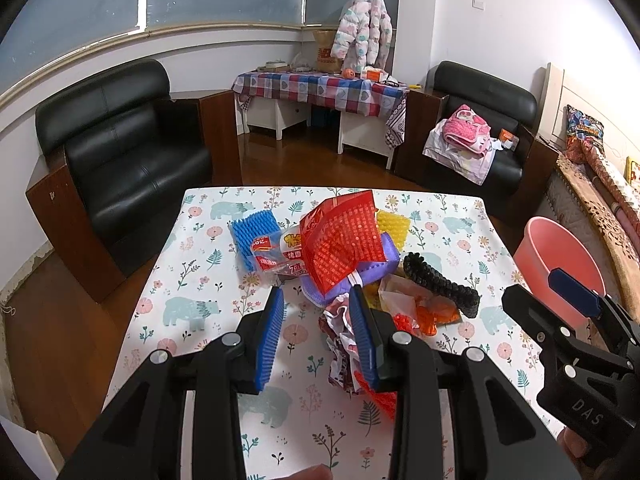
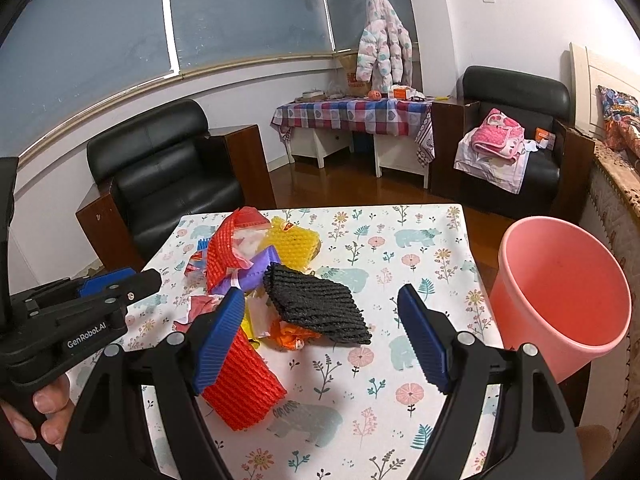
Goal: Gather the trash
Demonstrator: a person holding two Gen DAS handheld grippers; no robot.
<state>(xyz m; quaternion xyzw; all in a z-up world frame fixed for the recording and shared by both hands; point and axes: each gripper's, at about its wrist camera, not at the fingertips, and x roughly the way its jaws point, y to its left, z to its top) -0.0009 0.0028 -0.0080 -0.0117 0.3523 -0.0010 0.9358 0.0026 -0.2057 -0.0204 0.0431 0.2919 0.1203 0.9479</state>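
Note:
A heap of trash lies on the flower-print table (image 1: 192, 280): a red foam net (image 1: 344, 240), a blue one (image 1: 252, 236), a yellow one (image 1: 394, 224), a purple one (image 1: 384, 264), a black one (image 1: 440, 284), printed snack wrappers (image 1: 280, 252) and an orange wrapper (image 1: 432, 312). My left gripper (image 1: 316, 292) hangs open at the heap's near edge, nothing between its pads; its right finger stands in front of a crumpled wrapper (image 1: 340, 332) and a second red net (image 2: 240, 380). My right gripper (image 2: 320, 290) stands wide open, the black net (image 2: 316, 304) just ahead between its fingers, untouched.
A pink bucket (image 2: 560, 300) stands off the table's right edge, mouth tilted toward me. Black armchairs (image 1: 132, 168) sit beyond the table on both sides, with a checked-cloth side table (image 1: 320, 88) at the back wall. A hand (image 2: 48, 412) holds the left gripper's handle.

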